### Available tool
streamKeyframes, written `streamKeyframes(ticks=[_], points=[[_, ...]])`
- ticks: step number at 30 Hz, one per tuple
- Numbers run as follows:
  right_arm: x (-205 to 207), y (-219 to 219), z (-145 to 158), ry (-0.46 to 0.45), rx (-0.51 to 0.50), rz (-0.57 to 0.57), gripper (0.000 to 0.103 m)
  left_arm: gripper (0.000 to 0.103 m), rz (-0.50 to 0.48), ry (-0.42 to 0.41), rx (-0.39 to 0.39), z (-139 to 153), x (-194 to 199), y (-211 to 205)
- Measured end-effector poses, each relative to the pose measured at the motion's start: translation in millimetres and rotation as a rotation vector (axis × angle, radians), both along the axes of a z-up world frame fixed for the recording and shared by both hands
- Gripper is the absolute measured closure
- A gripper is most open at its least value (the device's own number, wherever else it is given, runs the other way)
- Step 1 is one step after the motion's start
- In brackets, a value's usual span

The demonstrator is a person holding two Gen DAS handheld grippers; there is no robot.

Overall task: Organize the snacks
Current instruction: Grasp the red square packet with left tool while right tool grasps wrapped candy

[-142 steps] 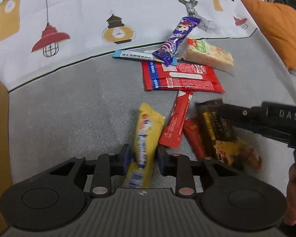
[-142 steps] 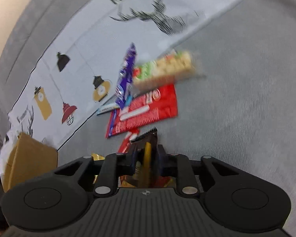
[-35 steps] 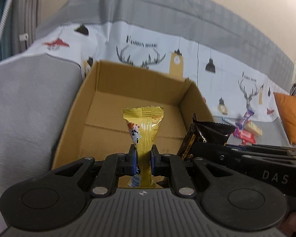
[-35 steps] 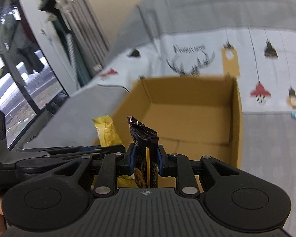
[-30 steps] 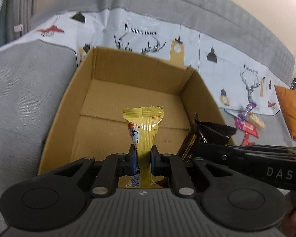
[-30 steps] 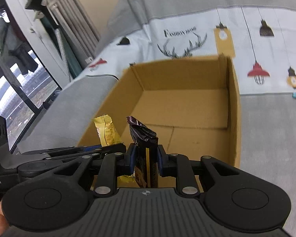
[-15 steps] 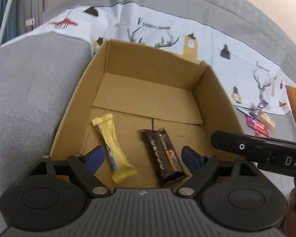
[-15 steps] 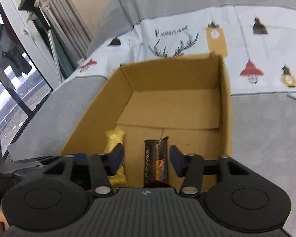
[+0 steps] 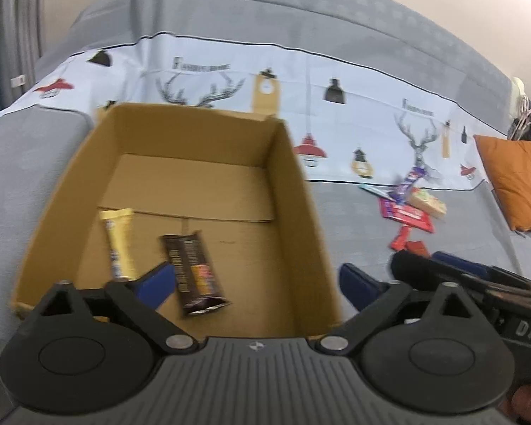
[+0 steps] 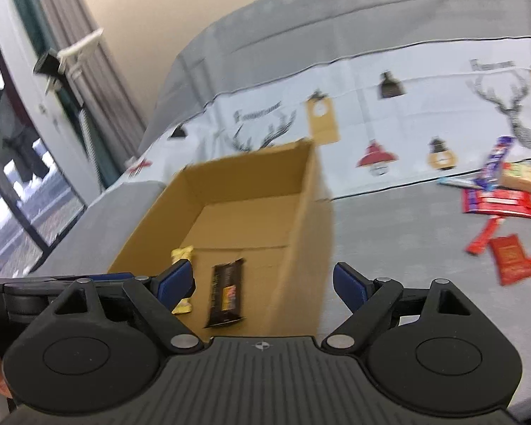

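While both views are motion-blurred, the grey sofa (image 9: 354, 233) is seen ahead of both sets of fingers, with a white printed throw (image 9: 336, 120) across its back. An open cardboard box (image 9: 297, 191) sits on the seat directly ahead of the left gripper (image 9: 256, 279), whose blue-padded fingers (image 9: 159, 278) are spread wide and hold nothing. An orange cushion (image 9: 517, 184) lies far to the right of them. The right gripper (image 10: 263, 279) is likewise spread wide and empty, its left finger over the box interior and its right finger past the box wall, over the seat. Inside the box, a dark chocolate bar (image 9: 193, 272) lies flat between the left gripper's fingers, a yellow snack bar (image 9: 118, 241) just beside it, apart. Remaining snacks (image 10: 495, 212) lie scattered on the seat, well right of the right fingers.
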State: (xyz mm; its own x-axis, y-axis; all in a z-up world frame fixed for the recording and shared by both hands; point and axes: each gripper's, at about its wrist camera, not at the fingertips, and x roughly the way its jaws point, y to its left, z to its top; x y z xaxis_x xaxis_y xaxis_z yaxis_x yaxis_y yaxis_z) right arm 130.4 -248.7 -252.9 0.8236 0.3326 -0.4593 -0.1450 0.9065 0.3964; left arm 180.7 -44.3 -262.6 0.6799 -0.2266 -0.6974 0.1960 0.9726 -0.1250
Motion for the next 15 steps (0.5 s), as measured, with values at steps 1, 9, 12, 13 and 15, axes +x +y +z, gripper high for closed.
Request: streamKeyframes(ticks=[1, 9, 12, 13, 15], points=[[-7.3, -7.9, 0.4, -0.028, -0.027, -0.024, 0.015, 0.000, -0.018, -0.016, -0.004, 0.9, -2.5, -12.6], [-41.8, -95.3, -16.0, -0.067, -0.085, -0.254, 0.002, 0.000, -0.140, 0.051, -0.050, -25.7, 7.4, -111.4], [-48.4, -124.7, -30.6, -0.056, -0.090, -0.328, 0.001, 0.000, -0.170, 0.115, -0.055, -40.8, 18.2, -148.5], [-49.2, -134.0, -35.9, -0.048, -0.082, -0.341, 0.001, 0.000, -0.178, 0.116, -0.052, -45.1, 20.7, -159.0], [-45.9, -154.3, -48.1, -0.019, -0.061, -0.363, 0.001, 0.000, -0.186, 0.112, -0.039, -53.8, 25.3, -178.8]])
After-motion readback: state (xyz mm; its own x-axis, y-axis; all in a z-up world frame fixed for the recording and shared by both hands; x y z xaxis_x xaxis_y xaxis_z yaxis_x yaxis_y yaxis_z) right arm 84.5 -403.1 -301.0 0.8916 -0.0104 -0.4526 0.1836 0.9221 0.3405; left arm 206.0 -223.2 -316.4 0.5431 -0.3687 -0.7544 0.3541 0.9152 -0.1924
